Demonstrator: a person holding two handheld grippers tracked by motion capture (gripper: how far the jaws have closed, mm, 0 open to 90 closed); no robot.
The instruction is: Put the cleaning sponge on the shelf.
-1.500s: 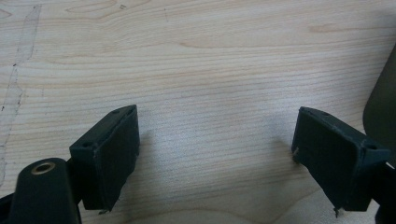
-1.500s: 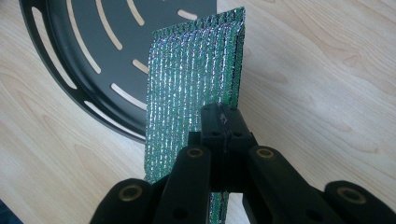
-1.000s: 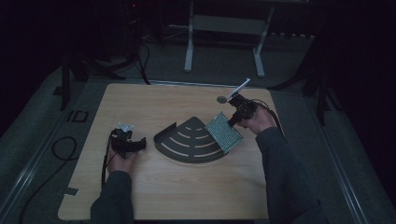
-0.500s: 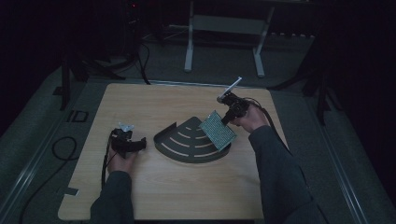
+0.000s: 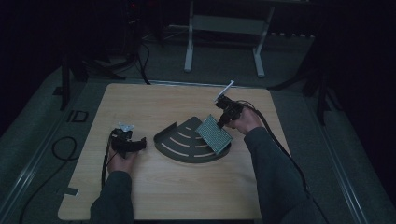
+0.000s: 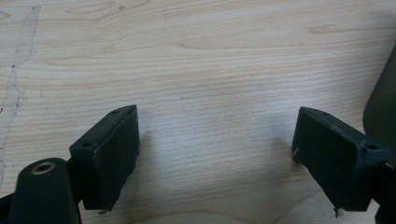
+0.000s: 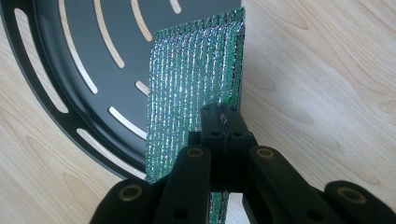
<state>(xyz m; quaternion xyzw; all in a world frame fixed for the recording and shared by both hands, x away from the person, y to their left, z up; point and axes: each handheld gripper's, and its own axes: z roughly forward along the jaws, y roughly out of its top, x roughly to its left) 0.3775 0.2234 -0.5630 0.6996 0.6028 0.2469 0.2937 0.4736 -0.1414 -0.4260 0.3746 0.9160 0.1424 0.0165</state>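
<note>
The right gripper pinches the green perforated board by its near edge, over the black slotted tray ahead. Lowering it flat should seat it. The left gripper rests open, empty.

I work in what looks like a dim lab or test room: my pale wooden table stands on grey carpeted floor, with loose black cables trailing beside it and a white metal stand frame in the dark behind.
</note>
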